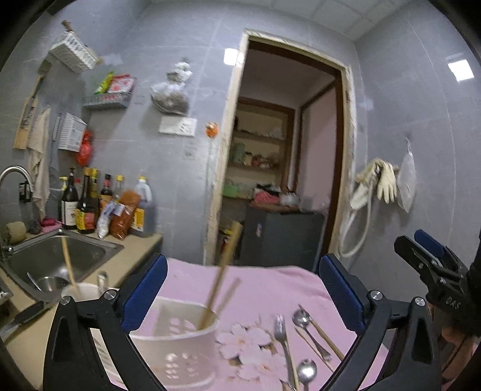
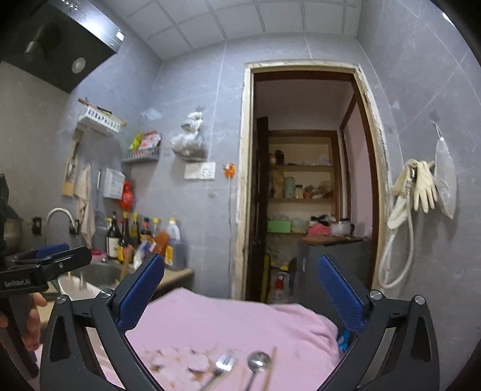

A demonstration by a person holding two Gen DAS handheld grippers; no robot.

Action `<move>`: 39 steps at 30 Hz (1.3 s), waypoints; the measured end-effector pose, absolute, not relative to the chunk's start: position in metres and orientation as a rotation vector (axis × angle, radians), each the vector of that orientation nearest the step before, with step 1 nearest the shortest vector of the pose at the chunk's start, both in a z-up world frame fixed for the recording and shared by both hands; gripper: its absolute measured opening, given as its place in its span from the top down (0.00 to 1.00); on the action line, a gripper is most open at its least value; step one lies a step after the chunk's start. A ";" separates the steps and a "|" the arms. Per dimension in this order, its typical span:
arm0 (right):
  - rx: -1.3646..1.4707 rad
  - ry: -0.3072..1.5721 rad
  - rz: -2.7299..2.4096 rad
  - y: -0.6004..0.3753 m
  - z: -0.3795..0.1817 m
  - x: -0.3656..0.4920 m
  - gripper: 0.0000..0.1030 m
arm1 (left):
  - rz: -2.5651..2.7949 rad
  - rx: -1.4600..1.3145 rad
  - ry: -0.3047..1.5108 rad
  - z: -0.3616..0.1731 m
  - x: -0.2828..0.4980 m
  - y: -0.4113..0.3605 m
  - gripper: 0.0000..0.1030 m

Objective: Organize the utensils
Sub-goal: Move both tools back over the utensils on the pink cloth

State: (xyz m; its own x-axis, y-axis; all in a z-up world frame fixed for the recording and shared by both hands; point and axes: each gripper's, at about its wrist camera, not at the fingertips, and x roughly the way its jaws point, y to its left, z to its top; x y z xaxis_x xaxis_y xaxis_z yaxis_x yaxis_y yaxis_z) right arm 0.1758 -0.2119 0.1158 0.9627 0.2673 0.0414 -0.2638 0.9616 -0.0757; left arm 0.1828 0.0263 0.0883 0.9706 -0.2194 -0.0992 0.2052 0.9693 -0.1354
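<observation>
Perforated white holder (image 1: 177,346) (pink cloth (image 1: 264,288) beneath)

Grey tiled walls (image 2: 210,126) meet a white panelled ceiling (image 2: 240,21). A doorway (image 2: 309,180) with a worn pale frame opens onto wooden shelves (image 2: 300,180) crowded with jars. Left, a steel sink (image 1: 57,255) sits in a beige counter (image 1: 132,249) with bottles (image 1: 87,204) behind. A black hood (image 2: 57,39) hangs overhead. Gloves (image 2: 424,186) hang on the right wall.
</observation>
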 end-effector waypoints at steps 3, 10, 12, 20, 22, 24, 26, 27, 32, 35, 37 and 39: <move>-0.084 -0.018 0.252 -0.227 0.105 0.178 0.00 | -0.240 -0.110 0.150 0.078 0.186 0.012 0.04; -0.116 0.092 0.234 -0.251 0.083 0.192 0.00 | -0.299 -0.037 0.282 0.049 0.200 -0.024 0.03; -0.112 0.131 0.241 -0.257 0.078 0.196 0.00 | -0.312 -0.013 0.325 0.040 0.205 -0.032 0.03; -0.107 0.310 0.263 -0.269 0.060 0.221 0.04 | -0.356 0.036 0.481 0.006 0.228 -0.058 0.05; -0.106 0.347 0.264 -0.272 0.055 0.226 0.07 | -0.360 0.039 0.516 -0.002 0.235 -0.061 0.09; -0.102 0.389 0.271 -0.275 0.050 0.234 0.16 | -0.348 0.057 0.554 -0.006 0.243 -0.065 0.22; -0.093 0.441 0.282 -0.278 0.044 0.243 0.24 | -0.336 0.087 0.595 -0.013 0.252 -0.071 0.33; -0.084 0.476 0.293 -0.279 0.041 0.249 0.26 | -0.337 0.093 0.610 -0.015 0.256 -0.074 0.37; -0.066 0.612 0.338 -0.280 0.028 0.275 0.48 | -0.322 0.115 0.675 -0.022 0.281 -0.083 0.51; -0.053 0.692 0.371 -0.277 0.018 0.293 0.58 | -0.323 0.107 0.721 -0.028 0.301 -0.085 0.62; -0.050 0.731 0.382 -0.276 0.011 0.303 0.63 | -0.320 0.092 0.752 -0.034 0.313 -0.085 0.68; -0.045 0.767 0.387 -0.274 0.004 0.314 0.66 | -0.313 0.069 0.785 -0.037 0.326 -0.084 0.73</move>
State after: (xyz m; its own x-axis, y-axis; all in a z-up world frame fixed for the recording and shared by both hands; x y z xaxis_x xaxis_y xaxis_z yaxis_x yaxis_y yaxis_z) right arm 0.3141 -0.2739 0.0038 0.6530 0.3251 -0.6840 -0.3575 0.9285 0.1000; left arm 0.3257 -0.0836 -0.0372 0.6641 -0.2516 -0.7041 0.3025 0.9516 -0.0547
